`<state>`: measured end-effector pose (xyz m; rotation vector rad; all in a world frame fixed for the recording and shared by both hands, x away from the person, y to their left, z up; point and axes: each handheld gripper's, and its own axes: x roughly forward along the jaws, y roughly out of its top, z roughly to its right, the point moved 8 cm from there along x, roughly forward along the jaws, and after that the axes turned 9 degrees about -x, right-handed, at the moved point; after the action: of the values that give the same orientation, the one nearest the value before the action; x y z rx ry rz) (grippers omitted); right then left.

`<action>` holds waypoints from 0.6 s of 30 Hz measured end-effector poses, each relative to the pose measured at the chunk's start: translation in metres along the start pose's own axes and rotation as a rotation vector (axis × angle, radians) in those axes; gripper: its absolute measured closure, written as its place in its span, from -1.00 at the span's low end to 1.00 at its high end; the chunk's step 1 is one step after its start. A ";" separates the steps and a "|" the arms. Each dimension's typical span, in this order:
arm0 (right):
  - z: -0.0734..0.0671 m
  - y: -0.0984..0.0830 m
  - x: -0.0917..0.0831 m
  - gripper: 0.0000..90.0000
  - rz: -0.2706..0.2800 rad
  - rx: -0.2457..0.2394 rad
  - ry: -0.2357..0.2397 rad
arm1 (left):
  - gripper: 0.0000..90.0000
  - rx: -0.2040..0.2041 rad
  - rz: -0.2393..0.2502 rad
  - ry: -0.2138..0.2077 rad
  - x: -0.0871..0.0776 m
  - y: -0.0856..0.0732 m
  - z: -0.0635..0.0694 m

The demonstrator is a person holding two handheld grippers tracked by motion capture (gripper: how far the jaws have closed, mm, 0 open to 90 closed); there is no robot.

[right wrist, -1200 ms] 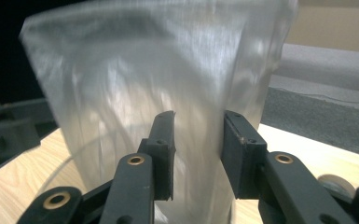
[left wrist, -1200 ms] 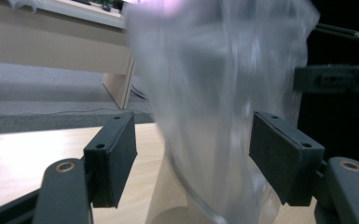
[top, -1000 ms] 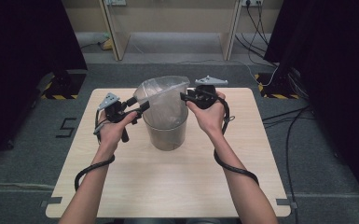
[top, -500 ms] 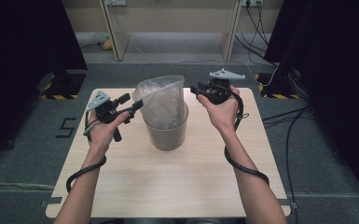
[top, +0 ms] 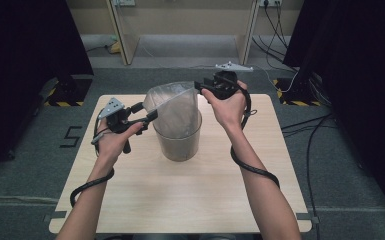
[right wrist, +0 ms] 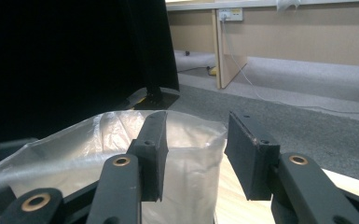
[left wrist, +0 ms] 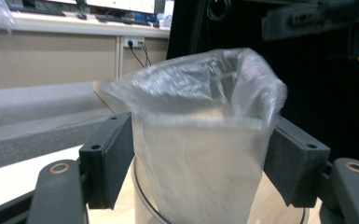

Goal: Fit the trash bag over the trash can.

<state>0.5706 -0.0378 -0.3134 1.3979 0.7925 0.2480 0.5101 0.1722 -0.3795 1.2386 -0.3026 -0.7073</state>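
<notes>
**Thin liner bag being set in bin – soft, light, slippery**

Clear plastic bag [top: 172, 107] is seen standing in the round bin [top: 178, 142] on the worktop [top: 190, 200], mouth raised above the rim. Left gripper [top: 149, 111]: fingers [left wrist: 106, 158] spread either side of the bag w/ film between; pad contact can't be told. Right gripper [top: 200, 86]: fingers [right wrist: 151, 149] have just been opening; one sits inside the bag mouth, the other outside, film not pinched. Film is judged very light, floppy, easily torn & prob. slick; best taken at the top hem, opp. sides.
</notes>
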 end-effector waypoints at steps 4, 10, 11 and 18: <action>0.000 -0.002 0.002 0.26 -0.015 0.004 -0.003 | -0.43 0.004 -0.016 -0.014 -0.003 -0.001 0.005; 0.001 -0.003 0.007 0.25 -0.022 0.018 0.002 | -0.50 -0.013 0.012 -0.022 -0.021 0.008 0.003; 0.001 -0.003 0.007 0.25 -0.022 0.018 0.002 | -0.50 -0.013 0.012 -0.022 -0.021 0.008 0.003; 0.002 -0.001 0.012 0.19 -0.022 0.040 -0.003 | -0.50 0.004 0.078 0.018 -0.031 0.036 -0.007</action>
<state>0.5805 -0.0326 -0.3185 1.4259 0.8139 0.2142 0.5026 0.2026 -0.3433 1.2301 -0.3355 -0.6287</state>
